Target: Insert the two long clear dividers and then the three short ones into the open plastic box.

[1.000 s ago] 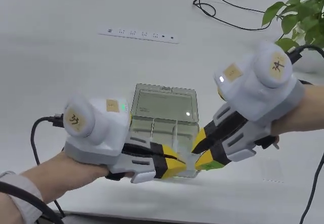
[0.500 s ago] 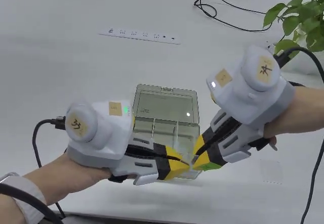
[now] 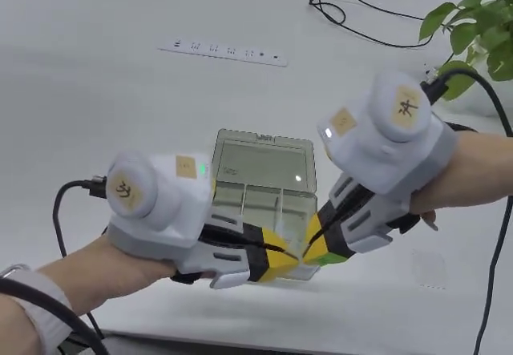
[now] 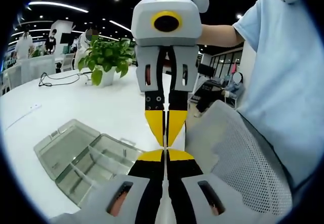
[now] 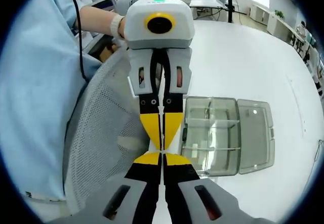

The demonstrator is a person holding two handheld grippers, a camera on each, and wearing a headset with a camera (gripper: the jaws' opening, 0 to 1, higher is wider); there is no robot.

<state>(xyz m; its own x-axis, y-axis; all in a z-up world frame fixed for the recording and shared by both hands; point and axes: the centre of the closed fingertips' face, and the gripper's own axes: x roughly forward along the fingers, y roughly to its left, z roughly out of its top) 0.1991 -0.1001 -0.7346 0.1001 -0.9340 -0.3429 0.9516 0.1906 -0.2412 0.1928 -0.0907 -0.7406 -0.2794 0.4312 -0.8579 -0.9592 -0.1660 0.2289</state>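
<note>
By the plastic box [image 3: 256, 203], left gripper [image 3: 288, 257] and right gripper [image 3: 314, 251] tip-to-tip, both clenched

We see plastic nearly everywhere, smooth and mostly light.
The box [image 3: 264, 180] is clear, glossy plastic. The left gripper [image 3: 282, 259] and right gripper [image 3: 313, 251] have smooth white plastic shells with matt yellow-and-black tips. The table [image 3: 96, 90] looks matt white, and the chair [image 5: 96, 143] back is grey mesh.

Broad white table [image 3: 96, 90], power strip [image 3: 222, 51], black cable [image 3: 319, 4], green plant [image 3: 471, 18]; mesh chair [image 5: 96, 148] alongside.
</note>
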